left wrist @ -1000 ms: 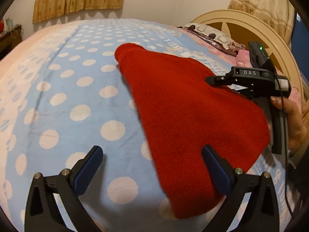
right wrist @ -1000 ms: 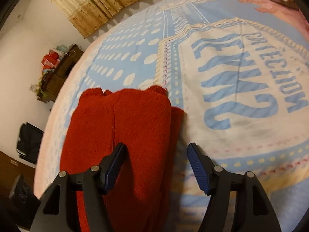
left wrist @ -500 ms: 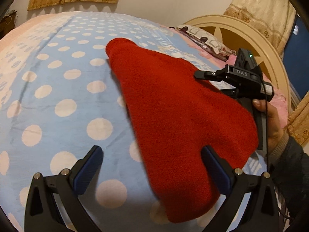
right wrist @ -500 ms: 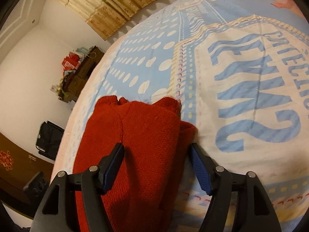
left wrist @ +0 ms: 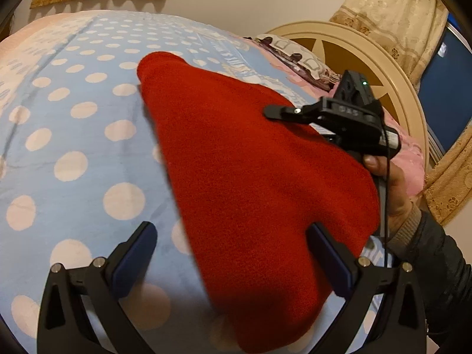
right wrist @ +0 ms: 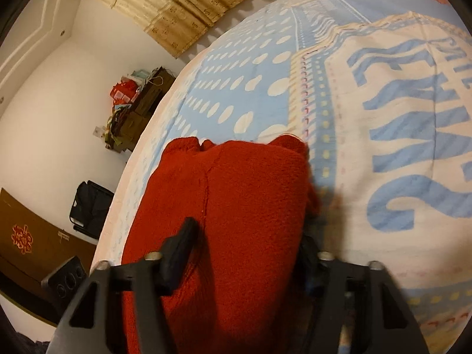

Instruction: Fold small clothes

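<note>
- Left gripper [left wrist: 233,253] gapes wide, nothing pinched; its right finger lies on the red garment [left wrist: 250,177]
- Right gripper [right wrist: 247,250] is closing around the garment's edge, cloth between its jaws
- One garment, already doubled lengthwise, lies on the dotted bedspread [left wrist: 73,135]; another fold likely remains

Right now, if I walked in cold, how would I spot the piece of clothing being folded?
Find the bed with the blue blanket covered in white polka dots. Lying on it is a red knitted garment, already folded into a long strip. It is the only solid red thing on the bed.
</note>
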A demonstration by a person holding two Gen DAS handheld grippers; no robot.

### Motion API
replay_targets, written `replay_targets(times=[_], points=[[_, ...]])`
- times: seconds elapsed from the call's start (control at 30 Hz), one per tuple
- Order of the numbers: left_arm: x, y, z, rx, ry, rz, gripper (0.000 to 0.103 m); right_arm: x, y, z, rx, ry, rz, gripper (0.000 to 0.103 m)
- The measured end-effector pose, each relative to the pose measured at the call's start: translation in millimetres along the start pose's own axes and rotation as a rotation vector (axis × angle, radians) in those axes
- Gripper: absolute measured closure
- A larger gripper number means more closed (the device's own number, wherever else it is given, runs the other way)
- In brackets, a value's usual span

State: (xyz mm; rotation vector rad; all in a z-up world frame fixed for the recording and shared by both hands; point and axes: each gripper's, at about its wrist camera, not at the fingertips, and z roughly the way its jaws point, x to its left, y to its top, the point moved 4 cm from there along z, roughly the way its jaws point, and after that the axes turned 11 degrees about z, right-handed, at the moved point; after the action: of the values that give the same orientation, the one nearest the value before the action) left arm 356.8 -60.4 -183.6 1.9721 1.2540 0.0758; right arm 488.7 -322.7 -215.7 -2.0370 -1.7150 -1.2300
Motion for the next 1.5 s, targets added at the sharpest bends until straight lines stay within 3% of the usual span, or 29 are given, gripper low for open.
replay_targets(times=[0.07, 0.1, 0.13, 0.3, 0.4, 0.6, 0.9, 1.2, 1.5], points=[[-1.9, 0.4, -0.7, -0.008, -0.023, 0.01, 0.007, 0.4, -3.2, 0.2, 0.003, 0.027, -0.001, 0.064], [-3.9, 0.3, -1.0, -0.011, -0.042, 0.017, 0.021, 3.2, -5.0, 0.5, 0.002, 0.028, -0.016, 0.065], [-6.8, 0.0, -0.7, -0.008, -0.066, 0.026, 0.027, 7.6, -7.5, 0.8, -0.004, 0.021, -0.035, 0.067], [-15.8, 2.8, -8.0, -0.02, -0.037, 0.069, 0.048, 19.3, -10.0, -0.4, -0.038, 0.034, -0.037, 0.068], [-20.3, 5.2, -15.3, -0.017, -0.025, 0.089, 0.055, 30.4, -13.2, -3.5, -0.062, 0.017, -0.06, 0.069], [-28.3, 8.5, -26.9, -0.004, 0.005, 0.115, 0.058, 49.2, -23.0, -15.1, -0.082, 0.034, -0.079, 0.069], [-20.7, -13.8, -64.5, 0.005, 0.058, 0.092, 0.059, 83.6, -50.5, 0.7, -0.036, 0.026, -0.127, 0.069], [-15.0, -31.3, -116.3, -0.054, 0.146, 0.101, 0.059, 130.3, -81.5, 16.3, 0.008, 0.101, -0.168, 0.07], [12.7, -52.5, -156.8, -0.091, 0.222, 0.024, 0.06, 187.6, -110.4, 51.3, 0.066, 0.133, -0.235, 0.07]])
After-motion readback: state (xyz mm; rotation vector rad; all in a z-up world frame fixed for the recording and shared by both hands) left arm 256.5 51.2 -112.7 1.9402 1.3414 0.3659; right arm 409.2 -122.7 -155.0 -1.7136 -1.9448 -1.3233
